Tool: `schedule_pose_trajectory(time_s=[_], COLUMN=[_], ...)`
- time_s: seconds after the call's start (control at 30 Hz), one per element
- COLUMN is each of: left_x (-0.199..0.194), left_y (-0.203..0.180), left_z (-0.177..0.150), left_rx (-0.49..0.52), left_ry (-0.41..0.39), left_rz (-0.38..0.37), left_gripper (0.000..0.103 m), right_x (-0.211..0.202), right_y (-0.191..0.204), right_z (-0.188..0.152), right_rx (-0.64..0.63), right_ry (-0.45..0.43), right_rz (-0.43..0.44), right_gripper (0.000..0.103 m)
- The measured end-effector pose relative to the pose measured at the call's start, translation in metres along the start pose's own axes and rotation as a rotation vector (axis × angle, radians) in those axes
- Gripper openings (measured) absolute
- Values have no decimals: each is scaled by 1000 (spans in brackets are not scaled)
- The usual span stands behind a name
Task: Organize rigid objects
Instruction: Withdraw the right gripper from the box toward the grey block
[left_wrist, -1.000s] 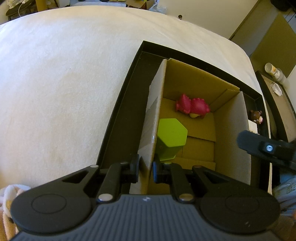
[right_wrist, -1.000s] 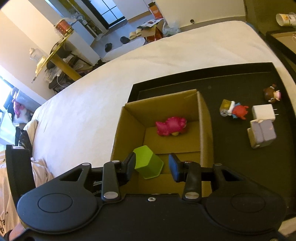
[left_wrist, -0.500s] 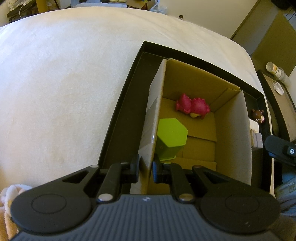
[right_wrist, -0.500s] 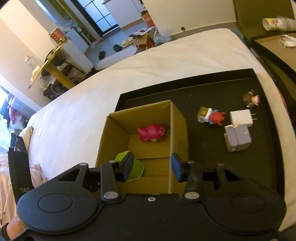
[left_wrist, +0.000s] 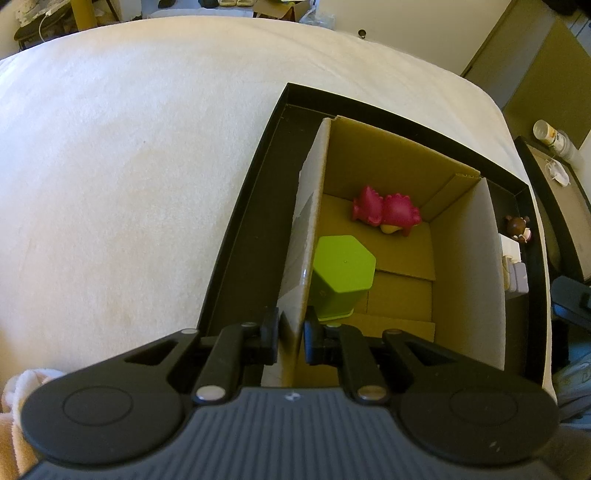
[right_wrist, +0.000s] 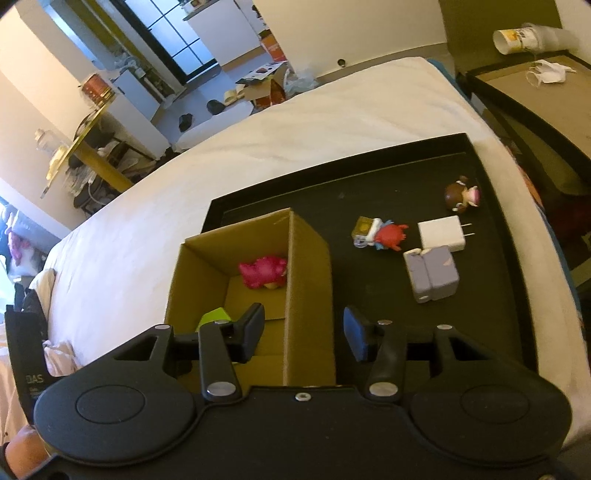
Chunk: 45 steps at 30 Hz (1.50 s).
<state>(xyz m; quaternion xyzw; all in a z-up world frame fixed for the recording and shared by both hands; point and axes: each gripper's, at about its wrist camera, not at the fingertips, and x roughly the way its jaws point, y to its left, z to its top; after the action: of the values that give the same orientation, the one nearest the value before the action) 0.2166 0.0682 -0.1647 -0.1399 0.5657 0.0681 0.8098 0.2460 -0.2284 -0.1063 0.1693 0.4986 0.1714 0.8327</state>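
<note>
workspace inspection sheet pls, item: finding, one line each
surface: black tray on a white bed
job's things: cardboard box holds green hexagonal cup and pink toy; white charger, grey block, red figure, brown figure loose on tray
clutter: nothing seen on tray
grippers: left tool shut on box wall; right tool open, jaws just opening, astride the box's other wall
cables: nothing seen
surroundings: cluttered room

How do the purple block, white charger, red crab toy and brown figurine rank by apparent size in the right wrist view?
1. purple block
2. white charger
3. red crab toy, close to the charger, unsure
4. brown figurine, farthest away
</note>
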Motion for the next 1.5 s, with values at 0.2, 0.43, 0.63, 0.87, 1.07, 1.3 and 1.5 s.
schedule_pose_trajectory(time_s=[0.2, 0.43, 0.63, 0.87, 1.07, 1.3, 1.5], left_x=[0, 0, 1, 1, 1, -1, 0], left_y=[0, 1, 3, 4, 5, 5, 4], left_z=[0, 0, 0, 1, 0, 1, 1], left_rx=[0, -3, -11, -16, -24, -42, -46], left_ry=[0, 1, 2, 3, -1, -2, -2], left_rz=[3, 3, 1, -3, -4, 2, 5], left_gripper=[11, 11, 11, 11, 11, 12, 12], right_x=[-1, 0, 5, 13, 27, 47, 60], right_y=[-15, -35, -55, -63, -62, -60, -59], right_z=[0, -2, -3, 1, 8, 10, 10], right_rx=[25, 57, 84, 44, -28, -98, -127], right_ry=[-6, -9, -4, -9, -6, 24, 41], right_rz=[-17, -43, -72, -123, -175, -221, -244], right_gripper=[49, 49, 49, 55, 57, 58, 58])
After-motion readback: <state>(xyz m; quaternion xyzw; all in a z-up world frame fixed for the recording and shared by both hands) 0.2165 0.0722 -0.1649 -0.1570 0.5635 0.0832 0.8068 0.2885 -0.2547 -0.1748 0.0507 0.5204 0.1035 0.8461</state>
